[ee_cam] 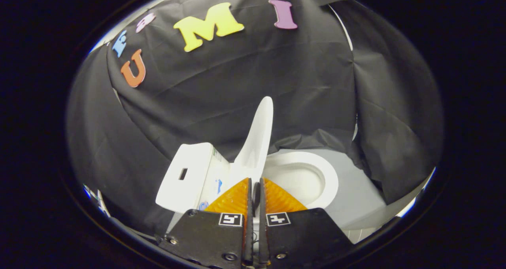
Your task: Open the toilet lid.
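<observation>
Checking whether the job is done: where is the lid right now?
In the gripper view the lid stands raised just beyond the nearly closed claw, between the tank and the open bowl.

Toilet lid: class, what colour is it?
White; the raised toilet lid shows in the gripper view, just beyond the nearly closed gripper.

Pale grey floor [361,197], white toilet [304,178] standing on it, black cloth's edge draped onto it

I see the raised toilet lid [259,138] and the tank [185,178] at lower left as smooth, glossy white plastic or ceramic. Behind them the booth wall [245,83] is matt, creased black cloth. My gripper [255,184], nearly closed, has ribbed, slightly translucent pads.
</observation>
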Demonstrator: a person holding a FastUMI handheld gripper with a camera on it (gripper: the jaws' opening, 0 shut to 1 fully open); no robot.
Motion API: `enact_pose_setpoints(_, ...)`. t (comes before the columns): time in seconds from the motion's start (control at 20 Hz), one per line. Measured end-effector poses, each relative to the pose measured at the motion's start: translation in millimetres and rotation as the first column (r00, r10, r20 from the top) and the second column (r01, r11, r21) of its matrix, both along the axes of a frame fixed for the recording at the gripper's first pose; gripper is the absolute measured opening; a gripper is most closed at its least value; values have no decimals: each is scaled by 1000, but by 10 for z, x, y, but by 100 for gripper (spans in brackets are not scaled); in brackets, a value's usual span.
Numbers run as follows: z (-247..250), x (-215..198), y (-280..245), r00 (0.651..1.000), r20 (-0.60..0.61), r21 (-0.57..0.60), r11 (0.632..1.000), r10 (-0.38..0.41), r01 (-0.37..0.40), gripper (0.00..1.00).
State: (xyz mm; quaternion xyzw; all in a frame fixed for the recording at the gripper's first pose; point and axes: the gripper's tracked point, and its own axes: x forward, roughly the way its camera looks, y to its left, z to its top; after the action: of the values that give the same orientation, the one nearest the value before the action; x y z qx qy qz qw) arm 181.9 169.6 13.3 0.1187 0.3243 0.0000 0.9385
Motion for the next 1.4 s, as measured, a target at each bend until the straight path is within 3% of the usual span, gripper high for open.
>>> enact_pose_setpoints(0.45,194,52,570,999,25,-57,998,35,-33,10)
enact_pose_setpoints(1.4,271,52,1868,972,90,-148,968,218,-203,11)
